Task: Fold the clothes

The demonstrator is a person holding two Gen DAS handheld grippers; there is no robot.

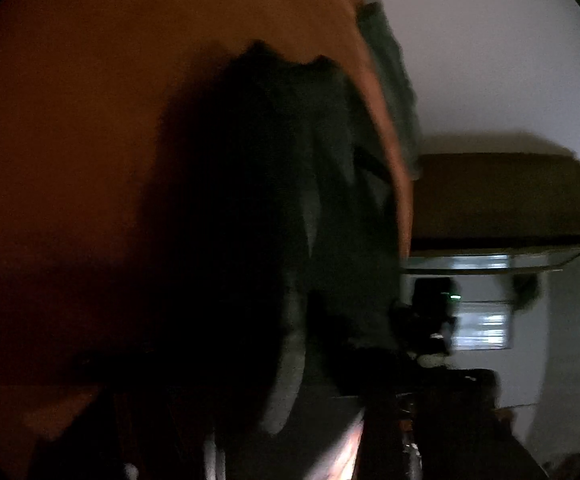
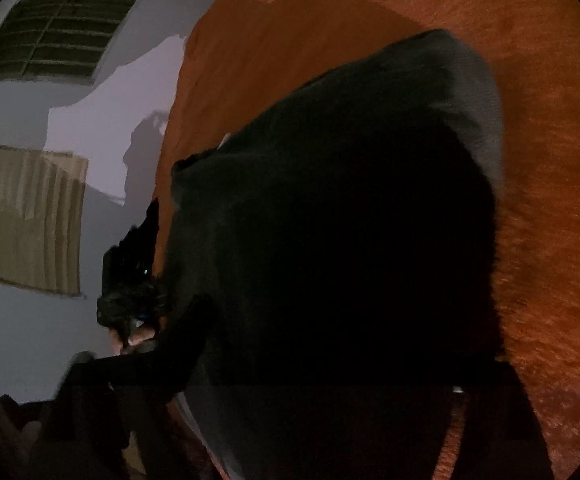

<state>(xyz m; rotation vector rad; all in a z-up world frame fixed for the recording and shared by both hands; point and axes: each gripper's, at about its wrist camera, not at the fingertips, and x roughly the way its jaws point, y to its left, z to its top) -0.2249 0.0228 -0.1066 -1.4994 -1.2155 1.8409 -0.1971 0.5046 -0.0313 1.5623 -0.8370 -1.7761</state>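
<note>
1. Left wrist view: dark garment bunched on an orange bed cover, dim and smeared. Left claw lost in shadow; open or closed, cannot tell. Long axis running up and away from the camera, far end towards the wall.

2. Right wrist view: same dark garment spread over the orange bed cover, long axis slanting up to the right. Right claw buried in black; state impossible to read. Best to keep edges level and tension even.
</note>
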